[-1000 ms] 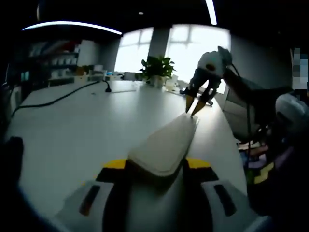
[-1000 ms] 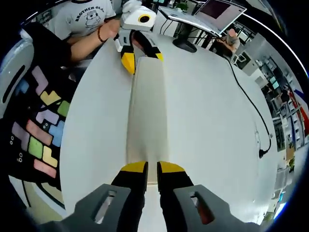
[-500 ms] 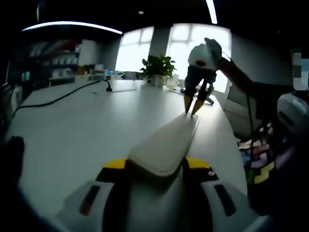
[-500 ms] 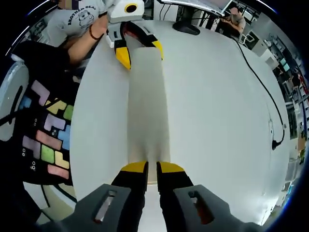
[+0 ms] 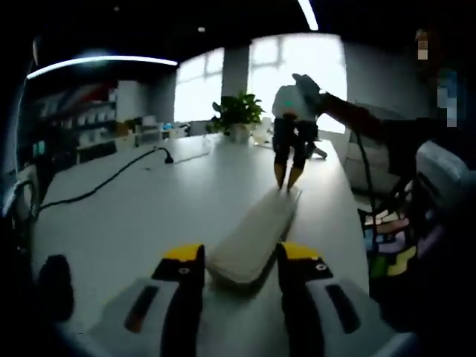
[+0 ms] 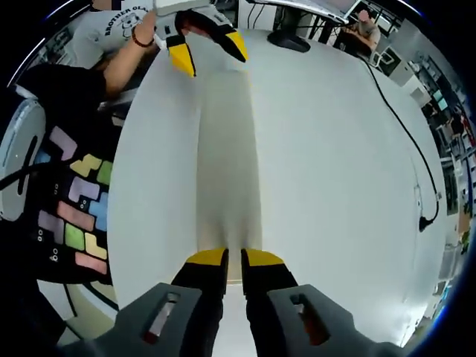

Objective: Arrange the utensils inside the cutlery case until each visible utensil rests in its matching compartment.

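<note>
So the long cream cutlery case (image 5: pixel 254 236) is lying flat on the white table (image 5: pixel 134 216), lid on, running lengthwise between the 2 grippers. The left gripper (image 5: pixel 232 260) is sitting at 1 short end of the case with its yellow-tipped jaws spread wide on either side of it, not squeezing anything. The right gripper (image 6: pixel 226 260) is at the opposite short end, jaws nearly together and pinching what looks like the end edge of the case, though I can't tell for sure if it's really clamping it.

My read: the case is looking rigid, light and smooth, probably plastic, so it's likely sliding easily on that slick table. Grabbing it across the narrow width near an end seems the safest hold. The flat top is offering nothing to pinch. No utensils are showing, since the case is closed.
</note>
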